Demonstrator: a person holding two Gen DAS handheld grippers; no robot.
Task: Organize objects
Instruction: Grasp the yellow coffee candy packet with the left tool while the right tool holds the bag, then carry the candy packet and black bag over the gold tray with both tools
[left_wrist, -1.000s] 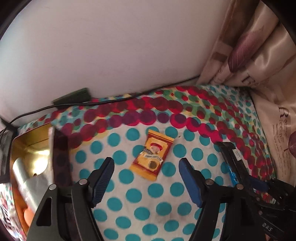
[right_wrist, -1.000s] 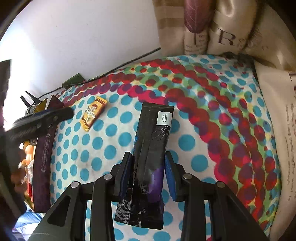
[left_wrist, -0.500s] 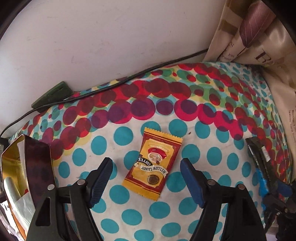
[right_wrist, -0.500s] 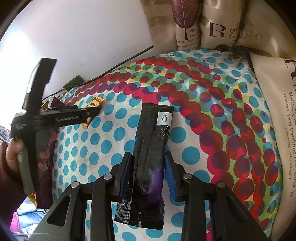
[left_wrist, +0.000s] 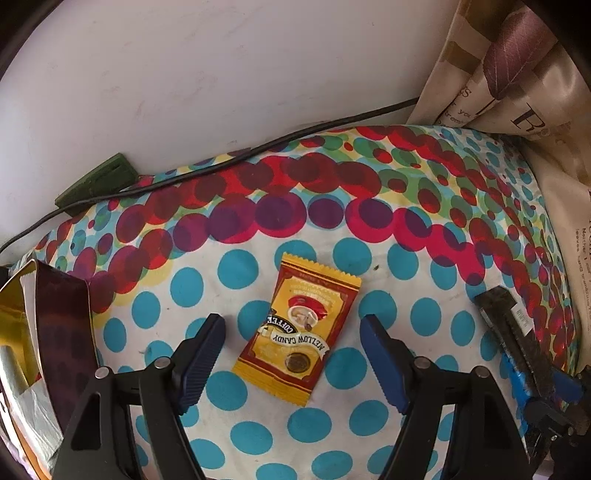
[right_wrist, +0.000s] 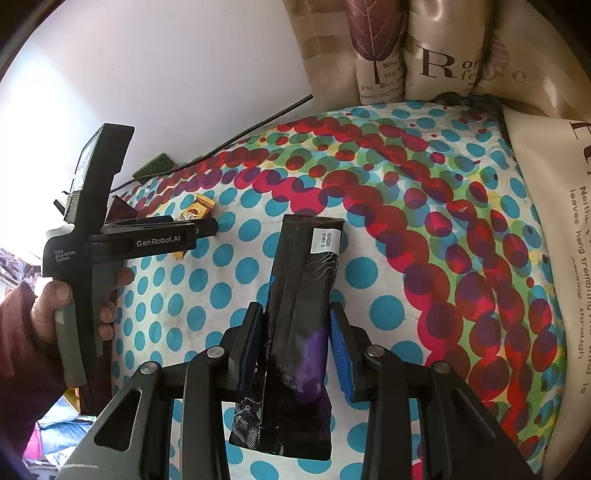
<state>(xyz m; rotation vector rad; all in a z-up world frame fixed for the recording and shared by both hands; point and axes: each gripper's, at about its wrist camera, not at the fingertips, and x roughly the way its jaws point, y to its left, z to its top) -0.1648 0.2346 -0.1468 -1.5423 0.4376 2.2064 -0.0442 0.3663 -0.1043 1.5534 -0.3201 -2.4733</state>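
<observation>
A yellow and red coffee candy packet (left_wrist: 299, 328) lies flat on the polka-dot cloth (left_wrist: 332, 206). My left gripper (left_wrist: 291, 332) is open and hovers low over it, one finger on each side, not touching. My right gripper (right_wrist: 295, 325) is shut on a long black and purple snack packet (right_wrist: 299, 317), held just above the cloth. That packet also shows at the right edge of the left wrist view (left_wrist: 513, 332). The left gripper and the candy packet (right_wrist: 195, 212) show at the left of the right wrist view.
A dark maroon box (left_wrist: 59, 317) with gold lining and silvery packets inside stands at the left. A black cable (left_wrist: 258, 147) and a green plug (left_wrist: 96, 182) run along the white wall. Beige printed pillows (right_wrist: 424, 48) lie at the back right.
My left gripper has moved forward and lower over the candy packet, which now lies between its open fingers. My right gripper holds the black packet much as before.
</observation>
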